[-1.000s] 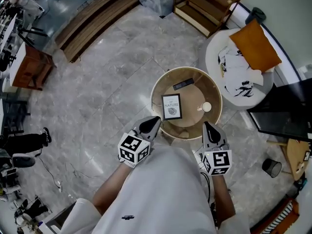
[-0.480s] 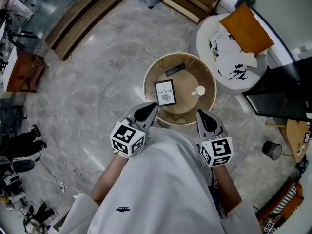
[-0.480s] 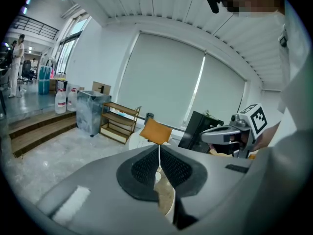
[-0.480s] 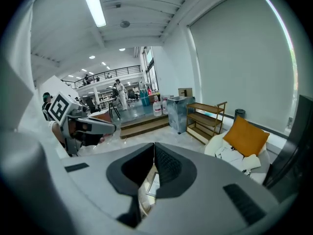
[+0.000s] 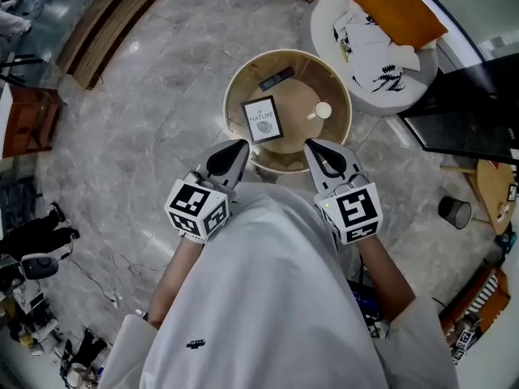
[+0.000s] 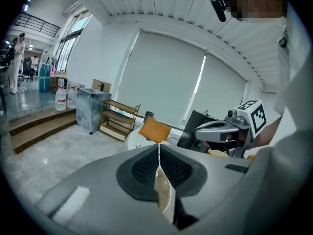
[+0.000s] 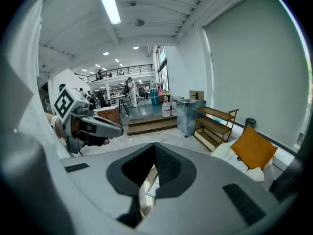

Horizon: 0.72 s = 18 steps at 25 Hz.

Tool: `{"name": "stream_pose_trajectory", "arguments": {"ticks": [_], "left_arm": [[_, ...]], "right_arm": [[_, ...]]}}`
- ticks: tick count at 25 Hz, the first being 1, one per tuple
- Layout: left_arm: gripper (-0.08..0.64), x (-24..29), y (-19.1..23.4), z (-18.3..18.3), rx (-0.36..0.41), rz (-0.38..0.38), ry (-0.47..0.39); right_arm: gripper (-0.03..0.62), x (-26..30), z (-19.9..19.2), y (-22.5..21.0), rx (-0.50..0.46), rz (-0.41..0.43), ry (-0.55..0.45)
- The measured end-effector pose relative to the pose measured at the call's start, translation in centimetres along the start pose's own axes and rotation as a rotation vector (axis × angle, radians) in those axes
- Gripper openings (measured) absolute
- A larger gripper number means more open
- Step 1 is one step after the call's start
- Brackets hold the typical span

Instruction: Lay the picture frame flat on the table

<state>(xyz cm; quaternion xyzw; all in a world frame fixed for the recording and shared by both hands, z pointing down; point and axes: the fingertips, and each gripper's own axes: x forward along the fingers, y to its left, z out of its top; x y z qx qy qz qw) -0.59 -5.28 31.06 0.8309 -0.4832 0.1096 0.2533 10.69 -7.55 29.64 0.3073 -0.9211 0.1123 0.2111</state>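
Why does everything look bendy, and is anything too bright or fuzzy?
Head view: the wide lens bends the floor round the wooden table. Left gripper view: the wall bulges, and a fuzzy patch was added top right. Right gripper view: the ceiling light glares white.

Bare tabletop (image 5: 297, 106) between frame (image 5: 263, 120) and cup (image 5: 322, 111), remote (image 5: 276, 78) behind

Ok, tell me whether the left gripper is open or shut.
Shut. In its own view the left gripper has its jaws meeting along a thin seam, with nothing held between them.
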Motion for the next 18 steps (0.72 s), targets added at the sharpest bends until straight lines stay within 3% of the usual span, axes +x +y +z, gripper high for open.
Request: {"name": "stream_pose_trajectory", "arguments": {"ticks": [8,18], "left_arm": [[0.011,1.0,-0.8,0.0,-0.001,-0.026,0.004],[0.011,1.1,-0.6,0.8,-0.001,-0.035,0.002]], "right_arm": [[0.003,-0.2,-0.4,-1.1,0.081,-0.067,-0.020],[0.003,0.2,-1.4,-0.9,0.105,-0.089,0.003]]}}
